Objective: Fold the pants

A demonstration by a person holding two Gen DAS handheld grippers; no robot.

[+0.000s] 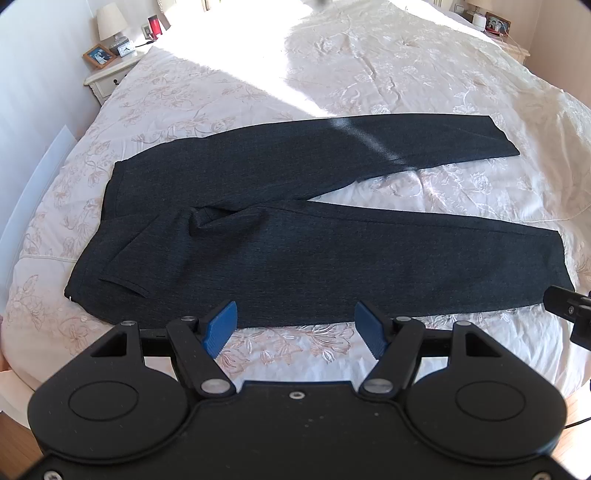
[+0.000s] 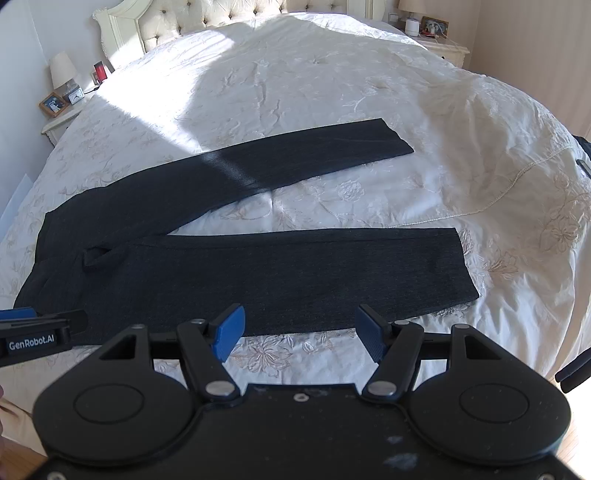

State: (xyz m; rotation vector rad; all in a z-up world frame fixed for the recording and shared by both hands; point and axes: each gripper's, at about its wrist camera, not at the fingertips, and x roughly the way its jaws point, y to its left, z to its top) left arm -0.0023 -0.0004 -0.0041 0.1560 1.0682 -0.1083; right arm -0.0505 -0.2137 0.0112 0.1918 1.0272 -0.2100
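Left gripper (image 1: 295,325): jaws wide apart, holding nothing, above the bedspread (image 1: 280,347) just short of the pants' near edge. Right gripper (image 2: 300,328): same condition. Dark pants (image 1: 295,243) lie flat on the bed, waistband left, 2 legs spread rightward. Beyond: bedside table (image 1: 107,79) with lamp (image 1: 110,22).

The pants (image 1: 314,254) are showing matt, dark woven cloth, lying on an embroidered, faintly sheeny bedspread (image 1: 406,66), while the left gripper (image 1: 295,325) is showing matt black plastic and ribbed blue pads (image 1: 221,326).
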